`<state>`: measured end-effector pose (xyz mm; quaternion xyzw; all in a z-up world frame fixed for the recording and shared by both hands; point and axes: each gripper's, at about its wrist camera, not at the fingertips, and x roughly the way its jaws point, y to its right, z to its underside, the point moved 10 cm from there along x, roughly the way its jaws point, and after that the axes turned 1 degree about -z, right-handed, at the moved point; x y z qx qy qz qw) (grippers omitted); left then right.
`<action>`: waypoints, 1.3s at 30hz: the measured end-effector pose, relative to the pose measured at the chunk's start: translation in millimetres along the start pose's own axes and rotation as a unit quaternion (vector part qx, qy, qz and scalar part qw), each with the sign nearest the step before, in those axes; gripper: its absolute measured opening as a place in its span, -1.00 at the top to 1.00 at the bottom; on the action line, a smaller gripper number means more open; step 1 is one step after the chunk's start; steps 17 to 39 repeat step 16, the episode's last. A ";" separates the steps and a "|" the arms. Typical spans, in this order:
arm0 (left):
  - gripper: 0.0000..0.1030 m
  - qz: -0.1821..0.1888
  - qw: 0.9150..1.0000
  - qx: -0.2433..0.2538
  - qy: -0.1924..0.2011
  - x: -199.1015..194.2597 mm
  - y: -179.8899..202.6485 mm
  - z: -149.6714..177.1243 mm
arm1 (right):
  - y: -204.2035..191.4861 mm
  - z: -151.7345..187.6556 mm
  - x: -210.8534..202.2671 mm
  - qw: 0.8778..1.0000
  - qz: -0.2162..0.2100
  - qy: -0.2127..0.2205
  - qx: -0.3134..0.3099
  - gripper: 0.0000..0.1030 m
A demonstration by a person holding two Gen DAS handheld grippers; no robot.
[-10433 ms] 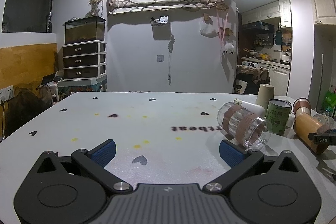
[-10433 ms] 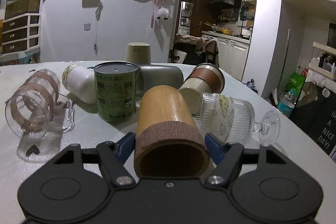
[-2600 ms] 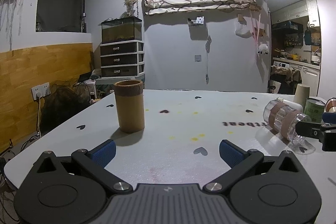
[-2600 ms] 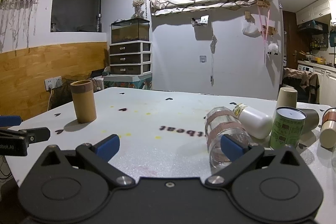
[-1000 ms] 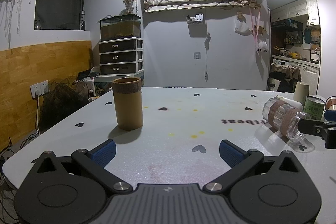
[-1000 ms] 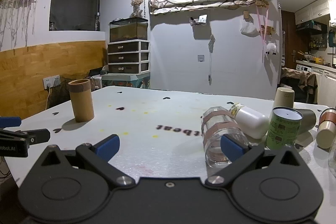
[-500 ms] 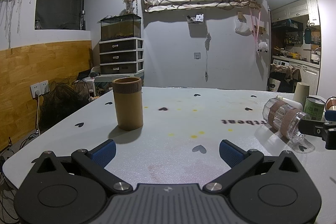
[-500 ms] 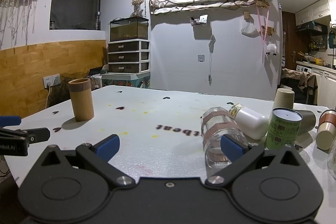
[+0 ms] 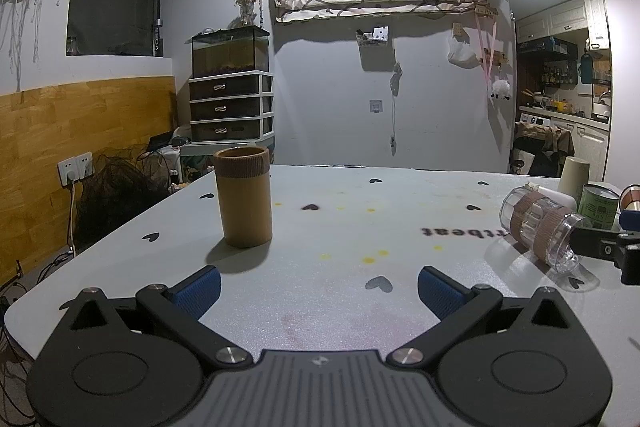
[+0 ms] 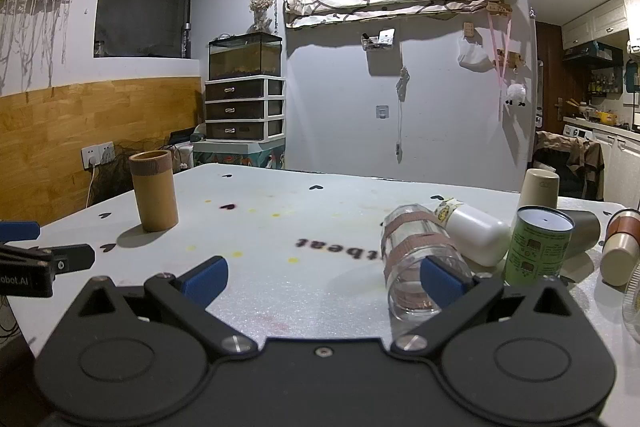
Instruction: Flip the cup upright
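Observation:
A tan bamboo cup (image 9: 243, 197) with a brown band at its rim stands upright on the white table (image 9: 360, 227), open end up; it also shows in the right wrist view (image 10: 154, 191). My left gripper (image 9: 318, 285) is open and empty, a little short of the cup and to its right. My right gripper (image 10: 322, 275) is open and empty. Its right finger (image 10: 440, 279) overlaps a clear glass cup (image 10: 420, 259) with two brown bands that lies on its side; whether it touches is unclear. That glass also shows in the left wrist view (image 9: 538, 231).
At the table's right stand or lie a white bottle (image 10: 472, 229), a green can (image 10: 538, 247), a beige cup (image 10: 540, 189), a grey cup (image 10: 584, 231) and a brown-banded cup (image 10: 622, 247). The right gripper's tip (image 9: 608, 247) shows in the left view.
Over ten seconds the bamboo cup went from lying between my right fingers to standing upright at the left. In the last second almost nothing moved.

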<state>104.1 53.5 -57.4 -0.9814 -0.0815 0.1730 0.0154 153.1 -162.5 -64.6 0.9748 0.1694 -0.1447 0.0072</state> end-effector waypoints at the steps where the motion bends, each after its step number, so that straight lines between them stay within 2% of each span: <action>1: -1.00 0.000 1.000 0.000 0.000 0.0 0.2 0.1 | -0.7 -0.1 0.2 1.000 0.000 0.000 0.000 -1.00; 39: -1.00 0.000 1.000 0.000 0.000 1.0 0.6 1.0 | -1.0 -0.1 0.2 1.000 0.000 0.000 0.000 -1.00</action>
